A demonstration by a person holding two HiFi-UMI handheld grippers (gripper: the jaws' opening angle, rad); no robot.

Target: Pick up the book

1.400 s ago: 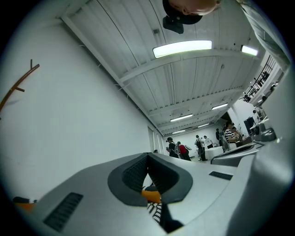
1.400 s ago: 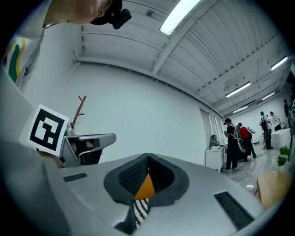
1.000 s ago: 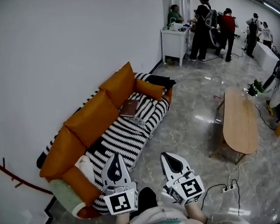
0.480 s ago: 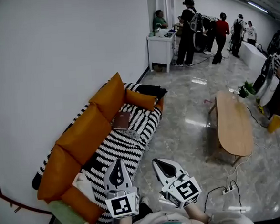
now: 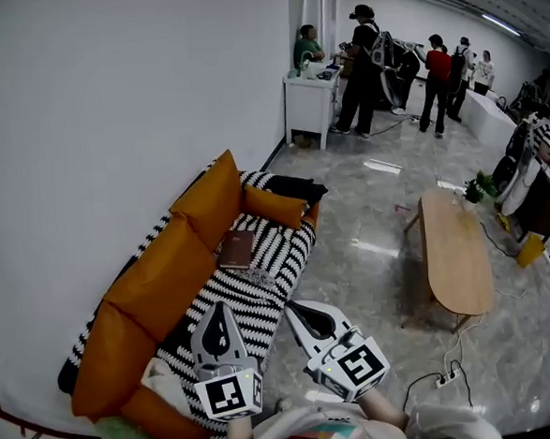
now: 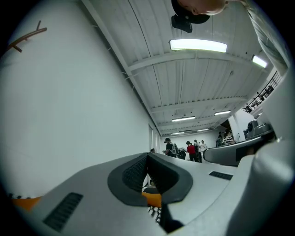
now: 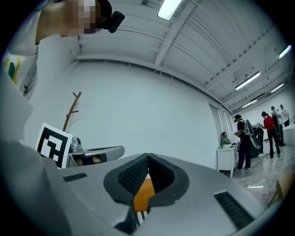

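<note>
A dark brown book (image 5: 236, 248) lies flat on the black-and-white striped seat of the orange sofa (image 5: 166, 268), near its far end. Both grippers hang low in the head view, well short of the book. My left gripper (image 5: 217, 309) is over the striped seat with its jaws shut and nothing in them. My right gripper (image 5: 293, 308) is beside it over the sofa's front edge, shut and empty too. In the left gripper view the tips of the left gripper (image 6: 147, 156) meet, with orange cushion and stripes below them. The right gripper (image 7: 148, 156) in its own view shows the same.
A long wooden coffee table (image 5: 456, 253) stands to the right on the marble floor. A black cloth (image 5: 296, 184) lies on the sofa's far end. A white cabinet (image 5: 311, 97) and several people are at the back. A power strip (image 5: 446, 377) and cable lie near right.
Both grippers have moved forward along the sofa, still shut. The book now sits lower and further left in the head view, nearer to the grippers.
</note>
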